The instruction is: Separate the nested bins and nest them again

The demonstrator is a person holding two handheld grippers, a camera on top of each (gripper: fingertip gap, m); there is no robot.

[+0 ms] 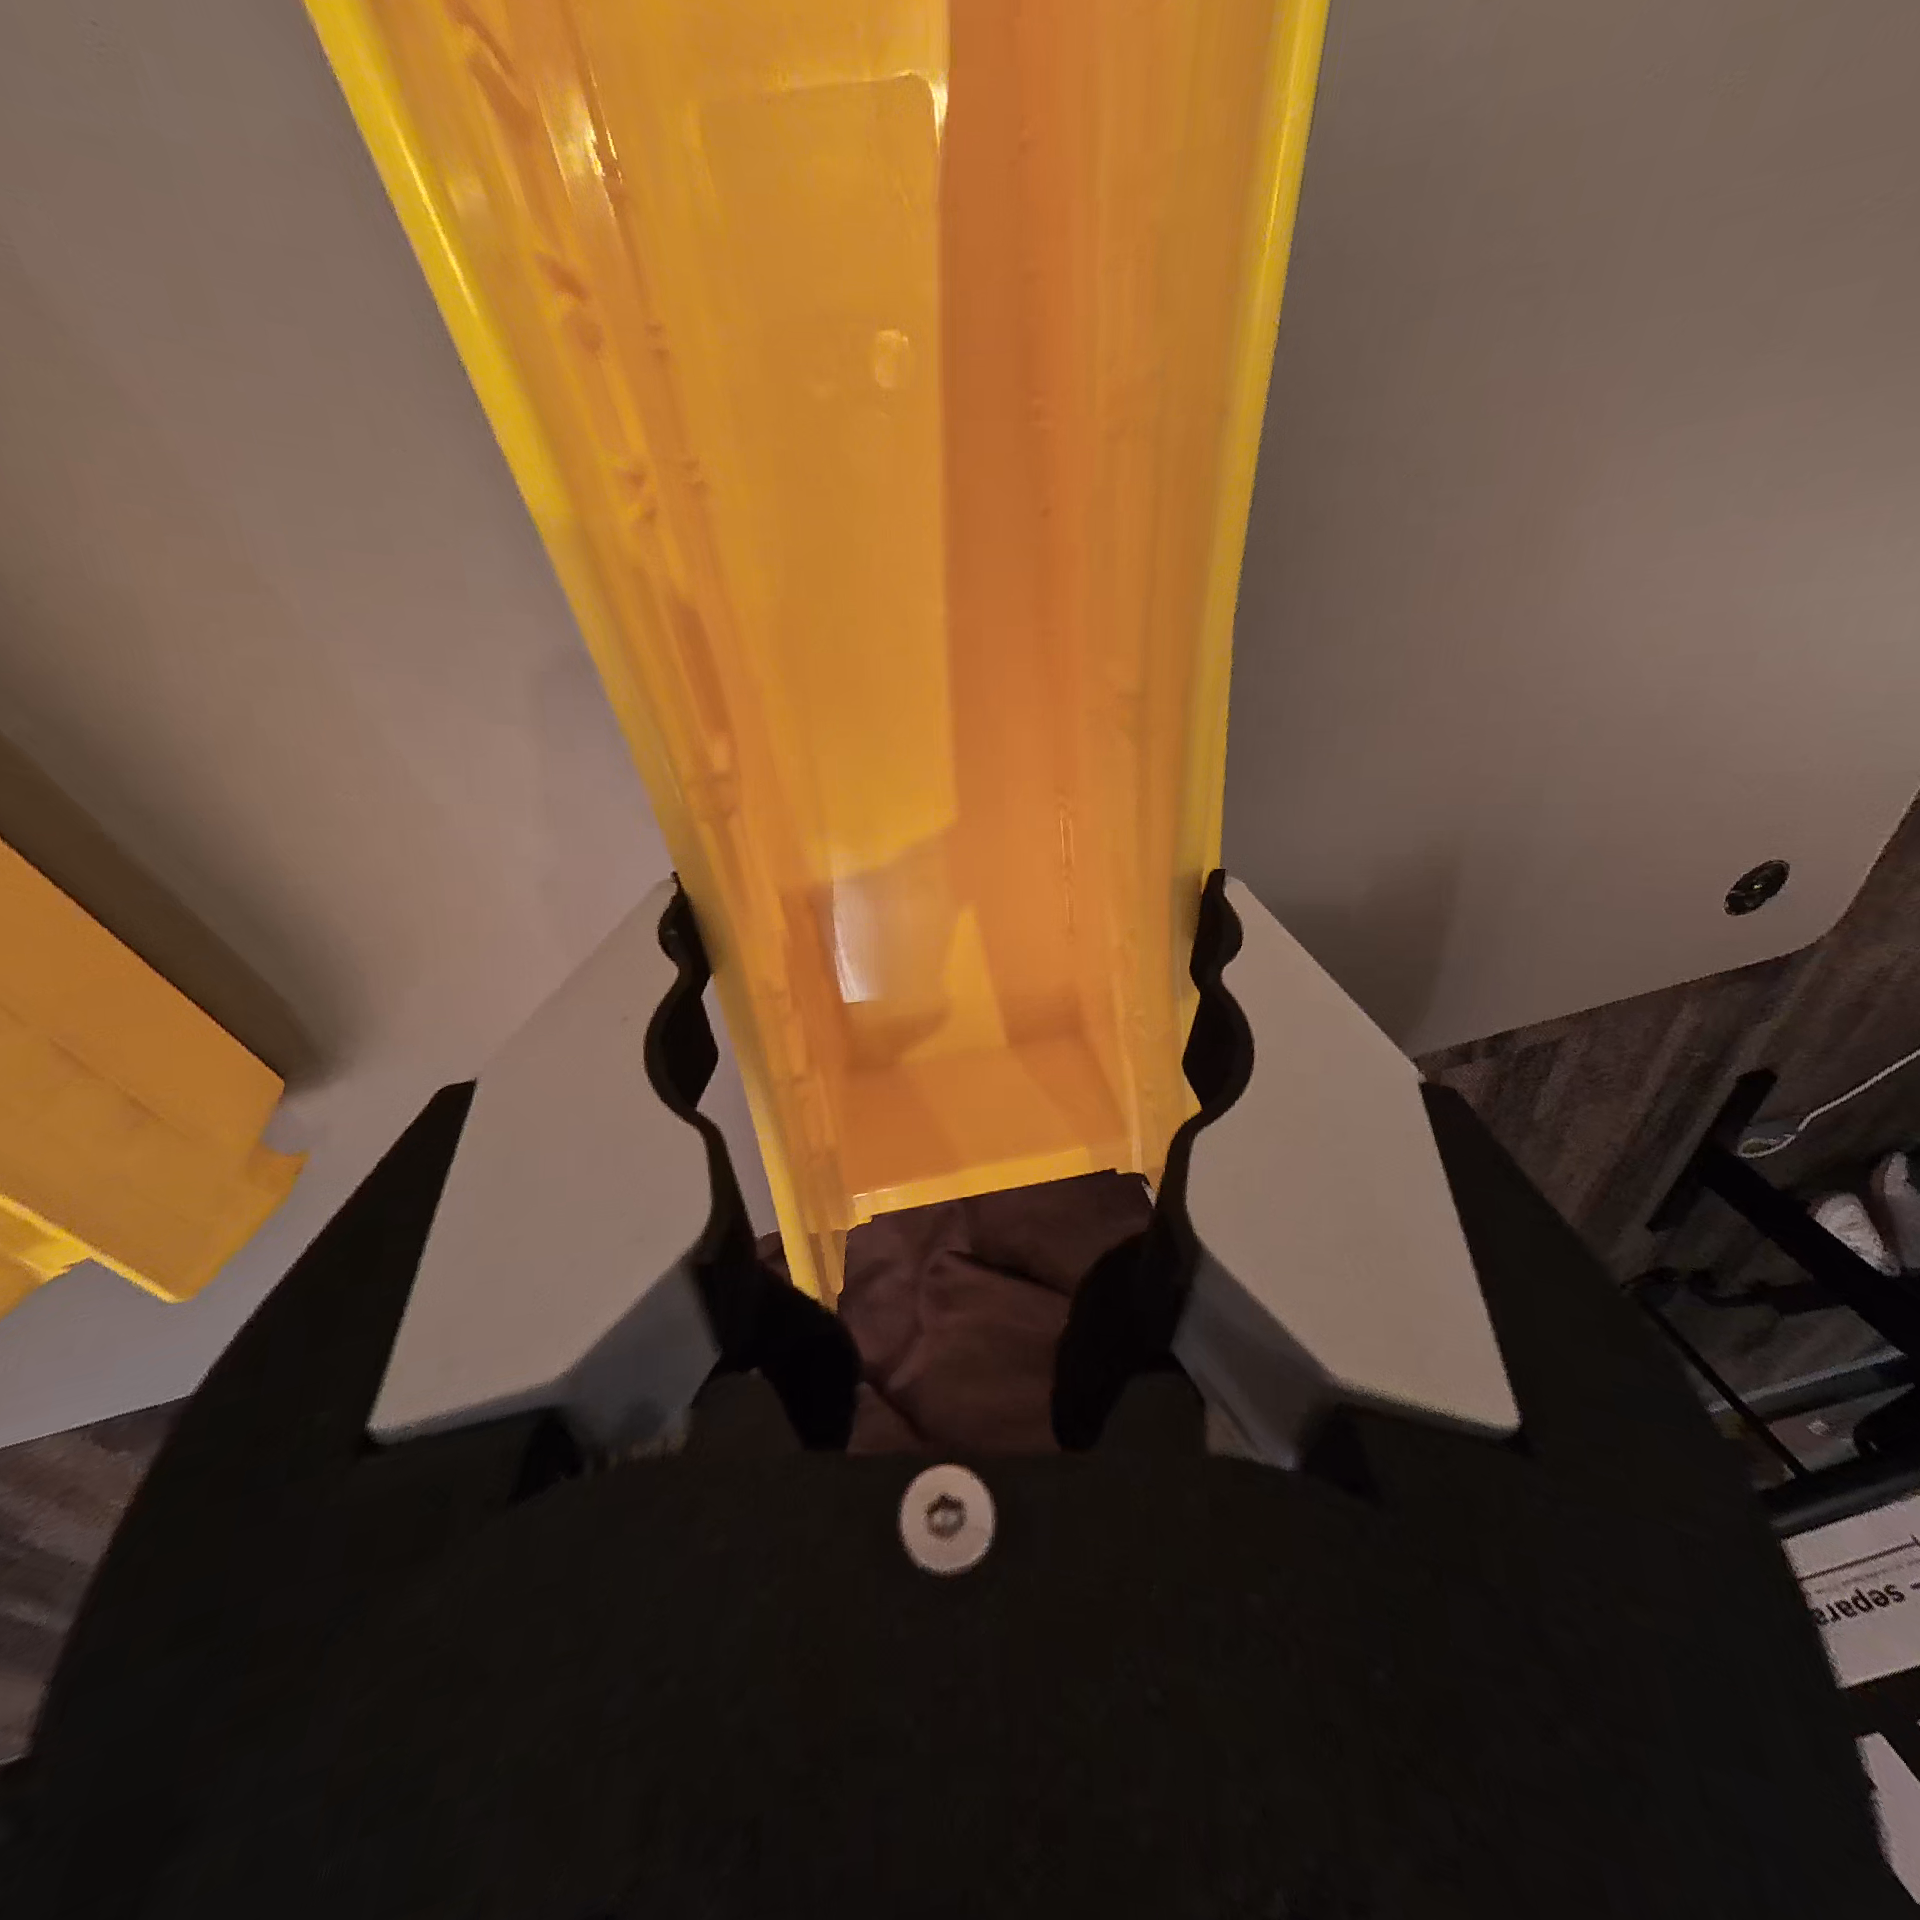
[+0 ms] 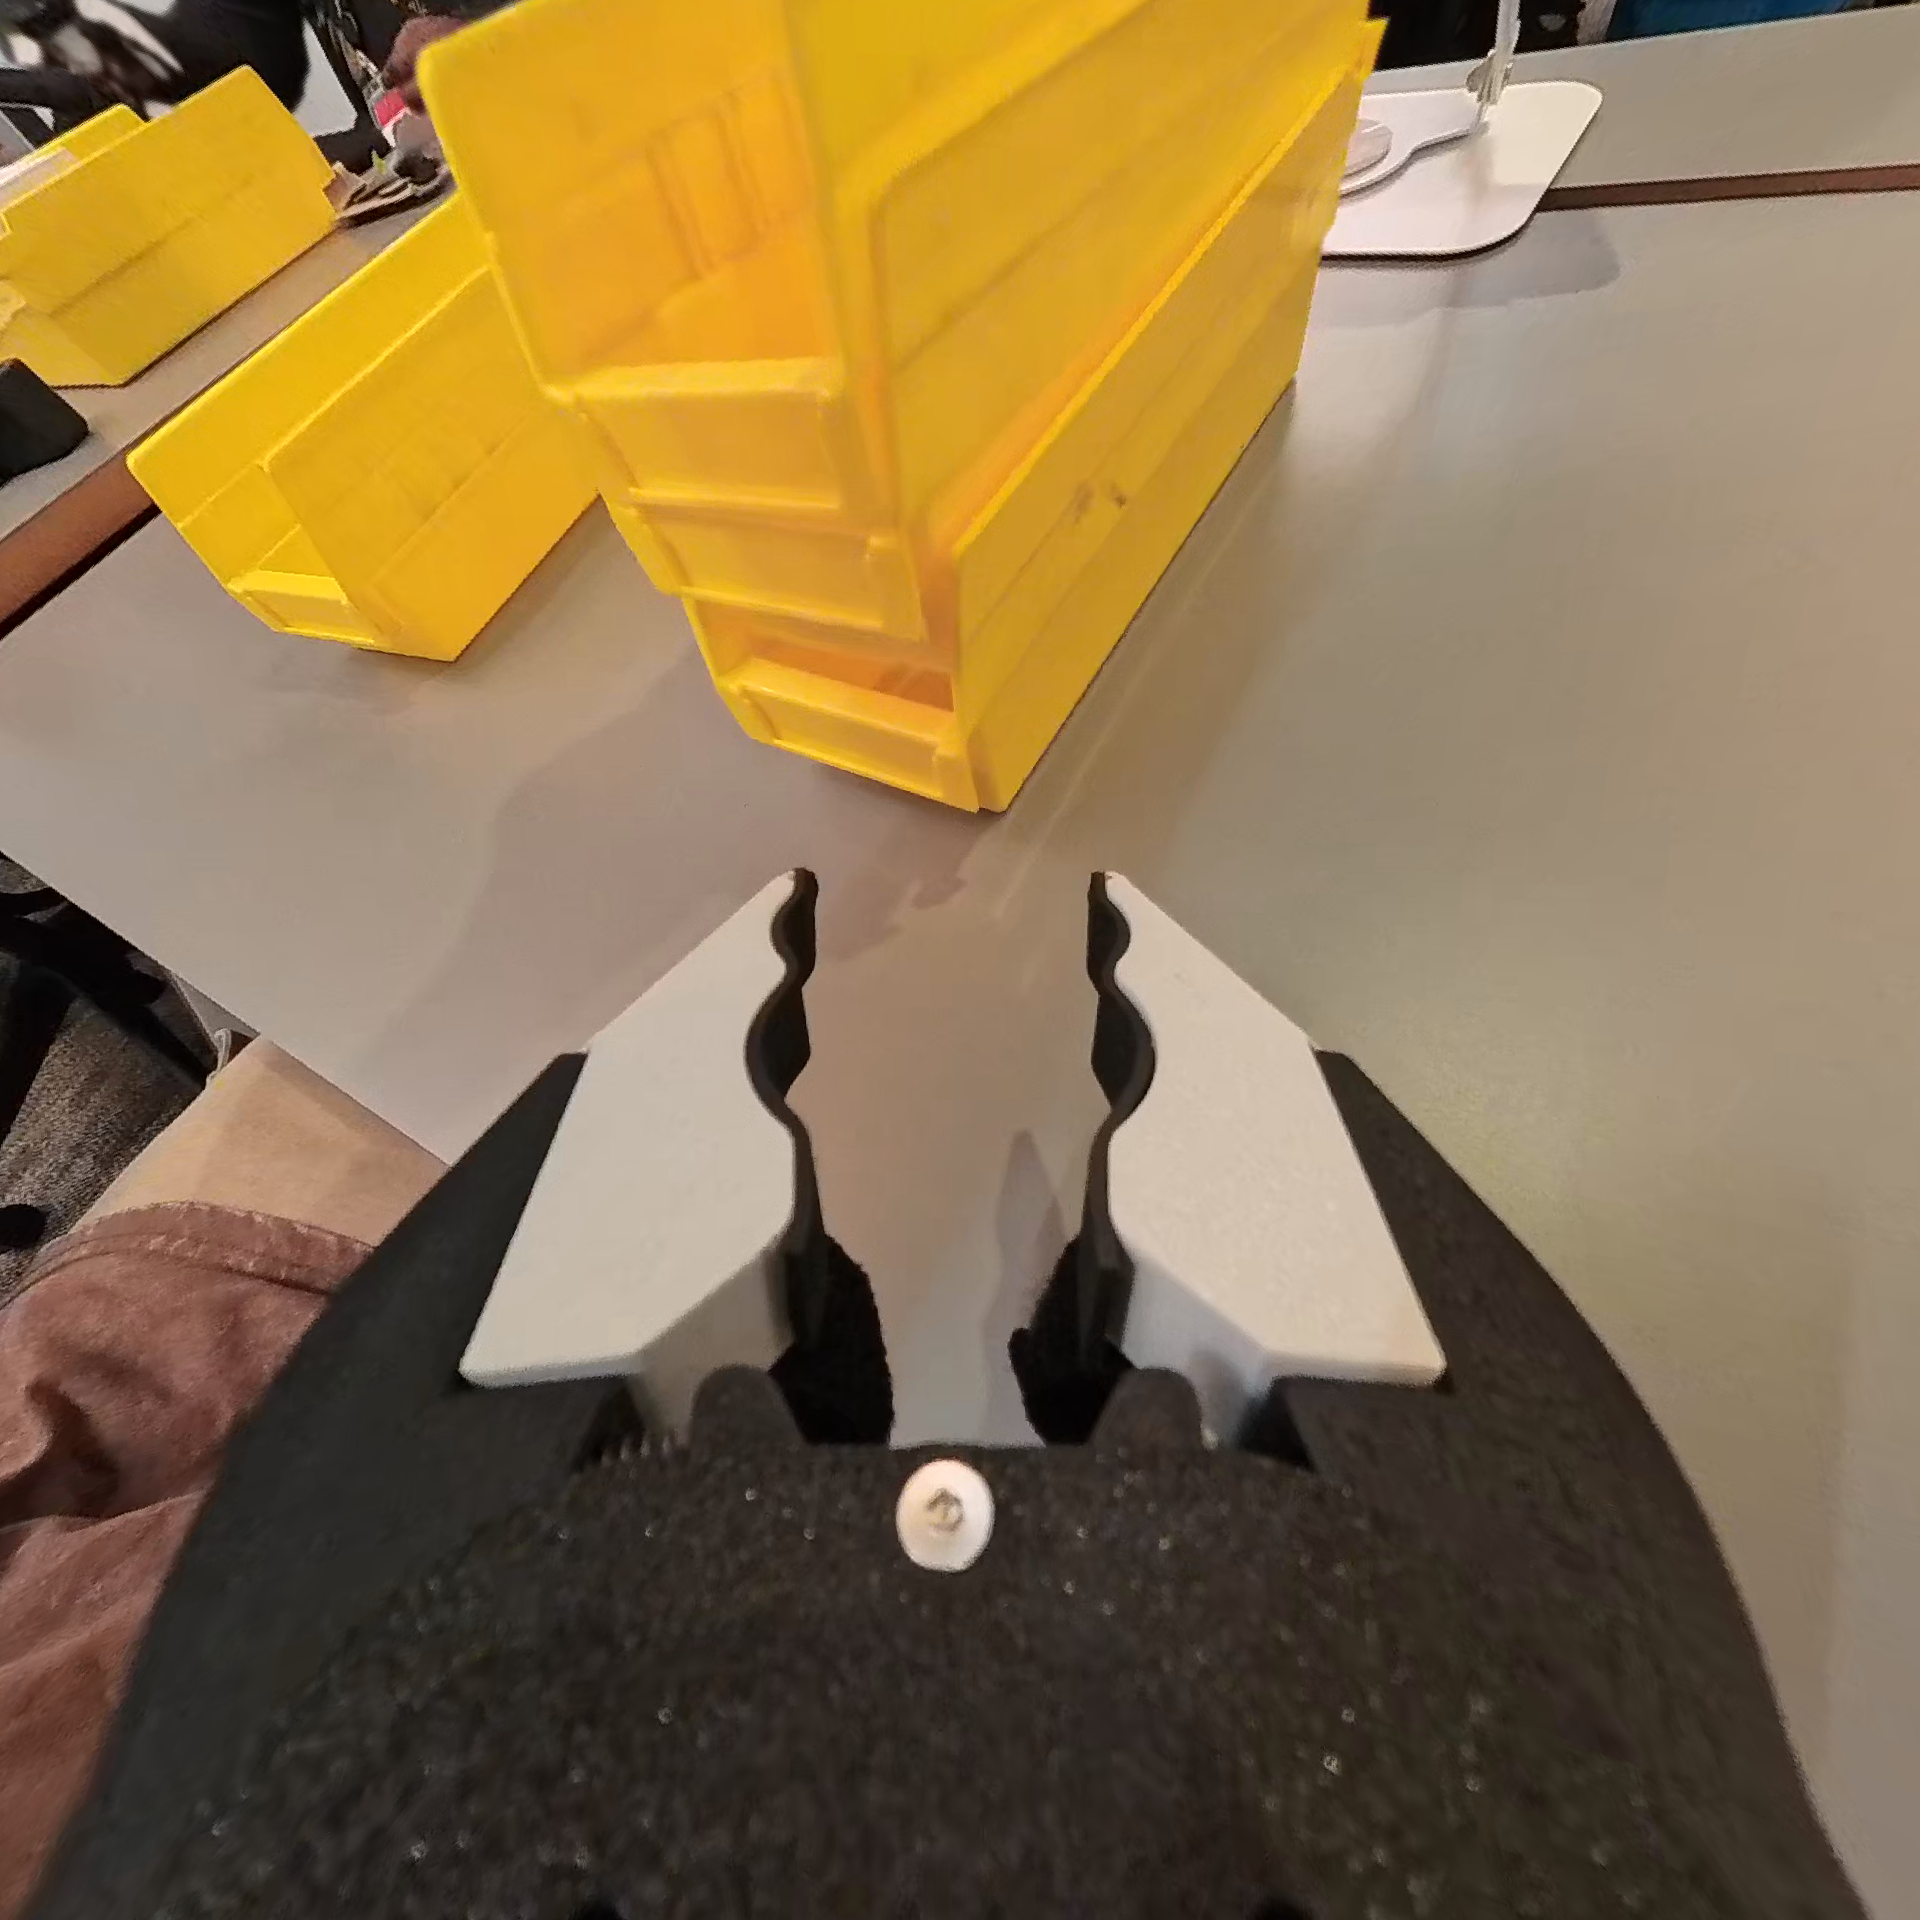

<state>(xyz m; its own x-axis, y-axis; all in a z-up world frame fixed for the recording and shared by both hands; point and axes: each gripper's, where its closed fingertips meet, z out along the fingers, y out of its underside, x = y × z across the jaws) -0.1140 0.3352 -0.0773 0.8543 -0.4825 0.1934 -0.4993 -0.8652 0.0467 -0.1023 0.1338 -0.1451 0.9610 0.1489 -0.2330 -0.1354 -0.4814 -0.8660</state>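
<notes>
In the left wrist view, my left gripper [image 1: 945, 894] is shut on a yellow bin [image 1: 831, 520], one finger on each long outer wall, and I look into its open inside. In the right wrist view a stack of nested yellow bins [image 2: 1039, 520] stands on the grey table [image 2: 1455, 727]. Its top bin [image 2: 707, 260] is tilted and raised out of the ones below. My right gripper [image 2: 951, 883] is open and empty, low over the table just in front of the stack. The left gripper does not show in the right wrist view.
A single yellow bin [image 2: 364, 468] stands left of the stack, and another [image 2: 177, 229] sits farther back left. A yellow bin [image 1: 114, 1091] also shows at the left edge of the left wrist view. A white flat stand base [image 2: 1455, 156] lies at the back right. A brown sleeve [image 2: 125, 1403] is at my lower left.
</notes>
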